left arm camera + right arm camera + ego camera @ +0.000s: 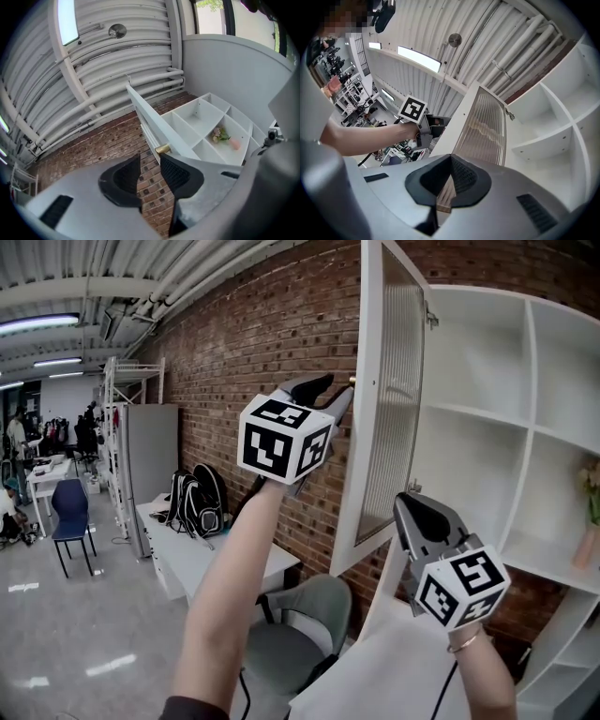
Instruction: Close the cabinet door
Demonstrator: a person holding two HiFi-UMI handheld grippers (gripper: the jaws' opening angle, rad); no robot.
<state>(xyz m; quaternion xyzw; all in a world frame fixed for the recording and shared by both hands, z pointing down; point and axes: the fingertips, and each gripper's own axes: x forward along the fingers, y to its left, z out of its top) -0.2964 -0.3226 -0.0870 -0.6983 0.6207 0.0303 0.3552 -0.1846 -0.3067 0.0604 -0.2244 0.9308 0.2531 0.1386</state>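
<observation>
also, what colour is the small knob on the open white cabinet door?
Brass-gold knob; it shows best in the left gripper view.

I count two grippers, the left gripper (328,395) and the right gripper (417,514). There is one white cabinet (473,415) with one open door (389,409), and one brass knob (162,149) on that door. One pink vase (234,144) stands inside. Two chairs are in the room: one grey chair (300,629) and one blue chair (71,507).
</observation>
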